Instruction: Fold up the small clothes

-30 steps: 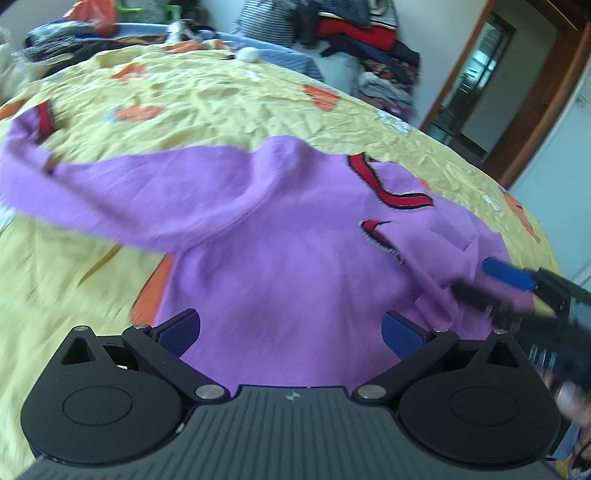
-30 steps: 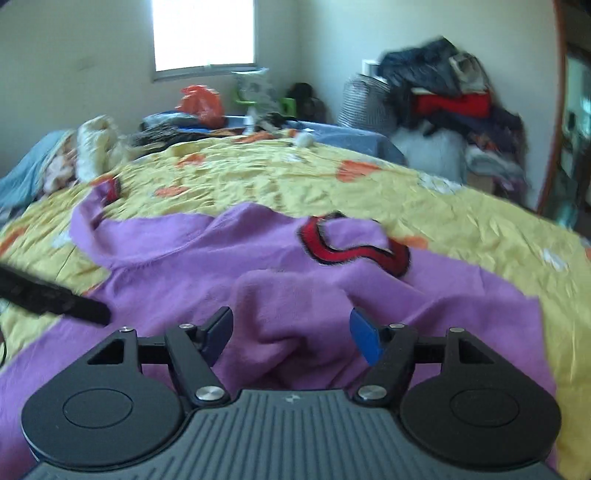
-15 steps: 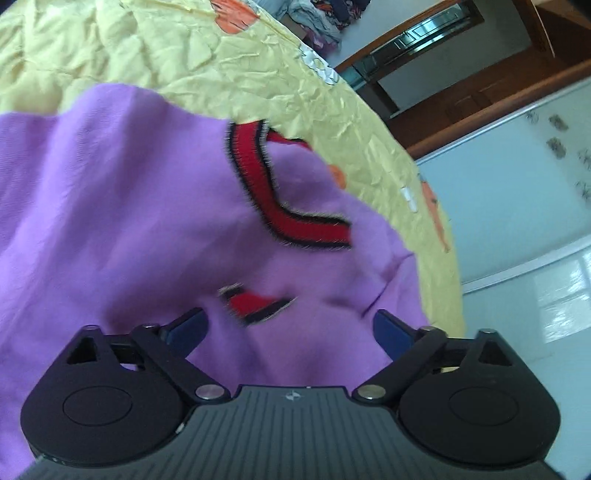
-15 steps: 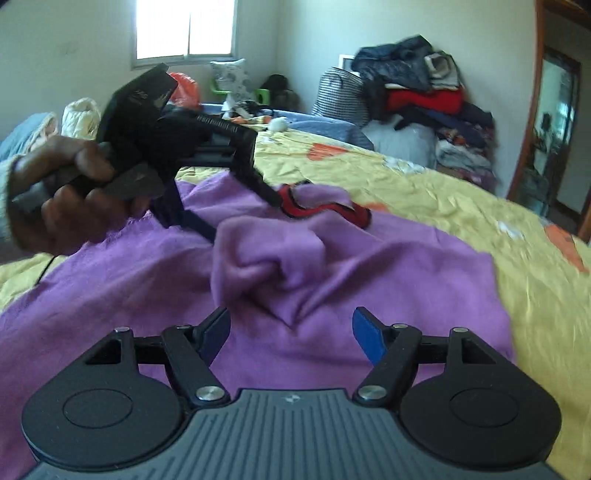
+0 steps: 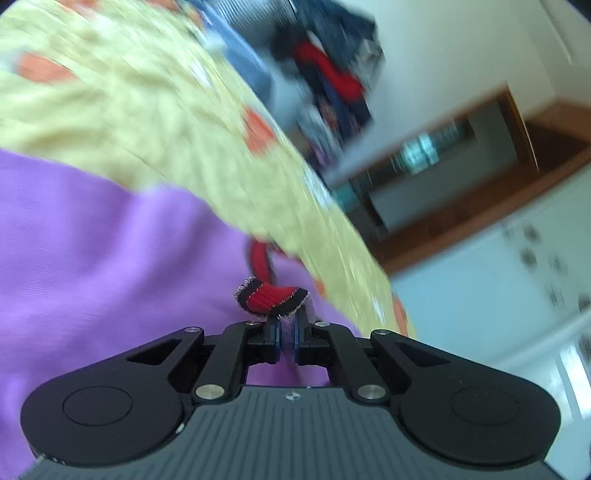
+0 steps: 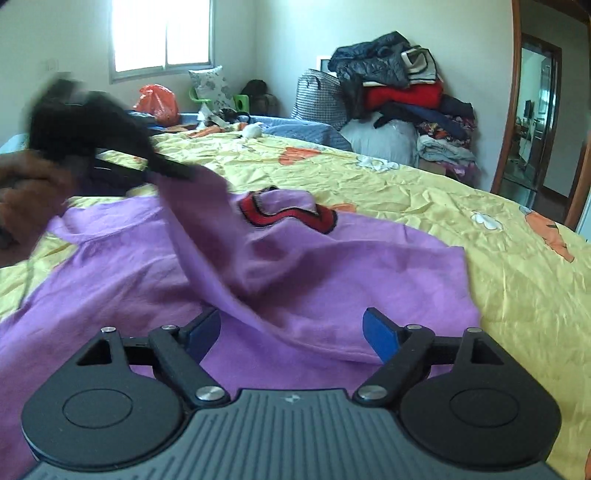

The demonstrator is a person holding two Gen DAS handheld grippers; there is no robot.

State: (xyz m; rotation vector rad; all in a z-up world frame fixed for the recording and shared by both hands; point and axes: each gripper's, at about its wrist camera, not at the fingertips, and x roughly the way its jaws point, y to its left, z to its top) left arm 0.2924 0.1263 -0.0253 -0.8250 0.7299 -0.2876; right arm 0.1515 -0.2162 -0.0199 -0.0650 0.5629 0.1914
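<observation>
Purple sweater (image 6: 303, 266): spread rumpled across the yellow bedspread (image 6: 480, 229), soft knit, one sleeve lifted off the body in a taut diagonal ridge.
Trim: red band edged in black, curling at the neckline (image 6: 288, 216) in the right wrist view.
Left gripper (image 5: 286, 338): fingers pressed together, pinching the sweater's red-and-black cuff (image 5: 271, 297); purple fabric shows between the blue pads.
Left hand (image 6: 26, 192): seen from the right wrist view at far left, blurred, gripping the black tool and holding the sleeve end up above the bed.
Right gripper (image 6: 291, 332): fingers spread and opening wider, low over the sweater's near edge; the cloth lies between and under them, pads (image 6: 380, 334) not pressing it.
Writing: none readable; only a small emblem on each gripper body.
Left wrist view only: heavily blurred, tilted, the pinched cuff up close, a wooden door frame (image 5: 480, 206).
Right wrist view only: the whole sweater, bright window (image 6: 162, 35), orange bag (image 6: 157, 98), clothes pile (image 6: 399, 96) against the far wall.
</observation>
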